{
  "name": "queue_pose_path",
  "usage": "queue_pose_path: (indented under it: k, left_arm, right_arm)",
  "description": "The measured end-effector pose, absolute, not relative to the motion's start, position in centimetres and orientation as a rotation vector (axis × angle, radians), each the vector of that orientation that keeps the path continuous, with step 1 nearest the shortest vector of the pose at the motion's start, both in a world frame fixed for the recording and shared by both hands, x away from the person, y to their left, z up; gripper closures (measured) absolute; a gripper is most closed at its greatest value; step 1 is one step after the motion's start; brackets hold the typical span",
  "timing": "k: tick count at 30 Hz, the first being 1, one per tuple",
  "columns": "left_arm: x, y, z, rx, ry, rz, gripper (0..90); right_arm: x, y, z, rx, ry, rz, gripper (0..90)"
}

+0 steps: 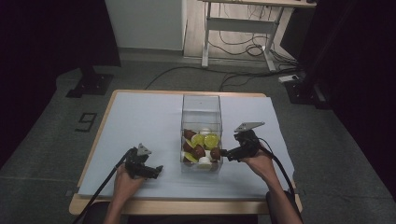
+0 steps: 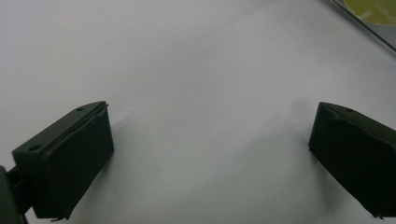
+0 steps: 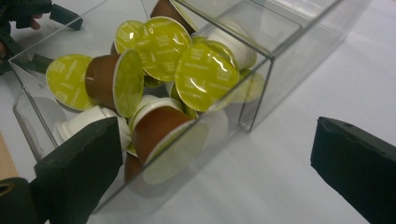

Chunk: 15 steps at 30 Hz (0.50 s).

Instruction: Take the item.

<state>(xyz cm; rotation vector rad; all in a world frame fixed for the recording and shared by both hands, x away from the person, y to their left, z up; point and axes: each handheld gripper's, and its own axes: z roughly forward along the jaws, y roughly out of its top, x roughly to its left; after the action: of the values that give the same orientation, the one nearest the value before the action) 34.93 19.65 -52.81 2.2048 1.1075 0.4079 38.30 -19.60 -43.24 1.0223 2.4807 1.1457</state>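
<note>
Clear box [image 1: 201,108] on bench [image 1: 140,121]: brown and white capsules [image 3: 159,128], lime-green foil lids | right gripper [image 1: 224,152] released beside box | left gripper [image 1: 158,171] released, over bare bench

From the high view the room is dim, the far left and right sinking into black. My left gripper [image 2: 210,154] casts soft shadows on the pale sheet [image 2: 187,70]. Glare streaks the clear box [image 3: 261,70]; my near jaws look blurred.
</note>
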Motion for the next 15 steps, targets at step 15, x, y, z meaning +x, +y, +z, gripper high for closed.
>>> queue_pose_path:
  k: [15]
  left_arm:
    - [34.9,19.7,-52.8,2.205,1.108,0.407,0.0]
  right_arm:
    - [38.2,-15.9,-42.4,0.872,2.555,1.19,3.9]
